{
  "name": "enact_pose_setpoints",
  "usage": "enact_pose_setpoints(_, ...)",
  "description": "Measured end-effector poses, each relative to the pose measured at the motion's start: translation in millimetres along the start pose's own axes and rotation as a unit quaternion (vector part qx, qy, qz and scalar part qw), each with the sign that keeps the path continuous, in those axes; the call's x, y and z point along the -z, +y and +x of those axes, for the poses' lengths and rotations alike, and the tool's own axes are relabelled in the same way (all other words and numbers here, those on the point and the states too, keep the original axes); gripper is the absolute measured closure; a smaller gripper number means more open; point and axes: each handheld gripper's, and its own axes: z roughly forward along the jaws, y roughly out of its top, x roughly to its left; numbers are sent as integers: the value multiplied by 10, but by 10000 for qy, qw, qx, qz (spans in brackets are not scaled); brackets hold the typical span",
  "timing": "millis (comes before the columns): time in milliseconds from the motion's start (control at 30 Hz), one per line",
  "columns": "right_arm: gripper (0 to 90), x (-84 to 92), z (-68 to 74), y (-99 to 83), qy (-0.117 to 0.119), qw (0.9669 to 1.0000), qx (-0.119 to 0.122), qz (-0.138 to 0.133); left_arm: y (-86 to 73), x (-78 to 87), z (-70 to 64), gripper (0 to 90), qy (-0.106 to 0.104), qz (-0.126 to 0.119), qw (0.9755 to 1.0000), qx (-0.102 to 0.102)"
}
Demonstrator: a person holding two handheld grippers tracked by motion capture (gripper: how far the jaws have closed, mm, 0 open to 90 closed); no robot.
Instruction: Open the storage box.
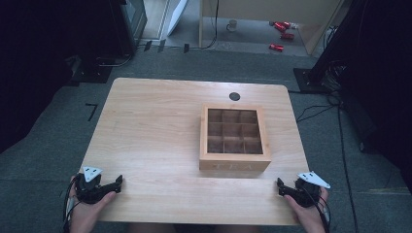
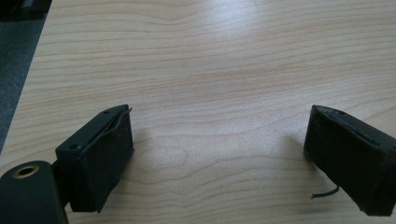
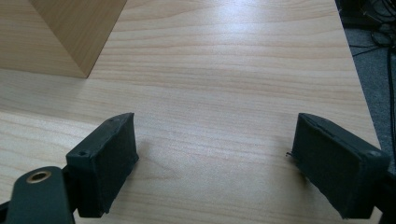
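Red items (image 1: 281,30) on floor at 12 o'clock too small to identify, tea box (image 3: 70,32) cut off by top edge in right gripper view, box lettering (image 1: 234,166) blurry.

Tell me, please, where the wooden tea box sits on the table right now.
In the high view, the tea box stands right of the table's centre, just below the round black hole and nearer the right gripper than the left gripper.

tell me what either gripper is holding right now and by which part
Nothing is held. The left gripper and the right gripper rest at the near edge of the table, jaws open with only bare wood between them. The tea box stands untouched.
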Motion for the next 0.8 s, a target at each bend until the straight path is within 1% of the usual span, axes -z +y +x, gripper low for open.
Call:
enact_pose_setpoints(167,137,0,0,0,3,10000,0,1,4,10,-13,85,-35,40,10000,-45)
enact_pose_setpoints(233,137,0,0,0,2,10000,-1,1,20,21,-37,87,-65,-5,10000,-66)
enact_pose_setpoints(300,137,0,0,0,2,10000,1,0,40,32,-82,89,-219,-29,9997,-88)
enact_pose_setpoints(333,137,0,0,0,3,10000,4,0,58,36,-138,89,-269,-50,9995,-159)
enact_pose_setpoints(367,137,0,0,0,3,10000,4,0,58,36,-138,89,-269,-50,9995,-159)
enact_pose_setpoints(400,137,0,0,1,6,10000,3,0,72,39,-176,89,-338,-62,9992,-191)
enact_pose_setpoints(433,137,-1,0,1,10,10000,14,-3,80,42,-201,89,-359,-67,9991,-222)
enact_pose_setpoints(467,136,-1,1,1,22,10000,17,-1,105,43,-266,89,-387,-99,9987,-310)
enact_pose_setpoints(500,136,-1,1,1,22,10000,17,-1,105,43,-266,89,-387,-99,9987,-310)
enact_pose_setpoints(567,137,-2,1,2,39,10000,30,1,141,44,-322,89,-456,-150,9983,-343)
enact_pose_setpoints(600,137,-3,2,3,44,10000,32,1,167,50,-361,89,-536,-198,9979,-310)
enact_pose_setpoints(633,137,-3,2,3,44,10000,32,1,167,50,-361,89,-536,-198,9979,-310)
enact_pose_setpoints(667,137,-3,1,3,43,10000,33,0,188,59,-395,89,-627,-221,9974,-294)
enact_pose_setpoints(700,137,-3,2,2,43,10000,33,1,197,62,-415,89,-671,-232,9970,-296)
enact_pose_setpoints(733,137,-3,2,2,43,10000,32,1,221,70,-478,90,-825,-237,9958,-318)
enact_pose_setpoints(767,137,-2,2,2,42,10000,32,1,221,70,-478,91,-825,-237,9958,-318)
enact_pose_setpoints(800,137,-2,2,2,43,10000,33,1,235,75,-511,91,-873,-239,9953,-354)
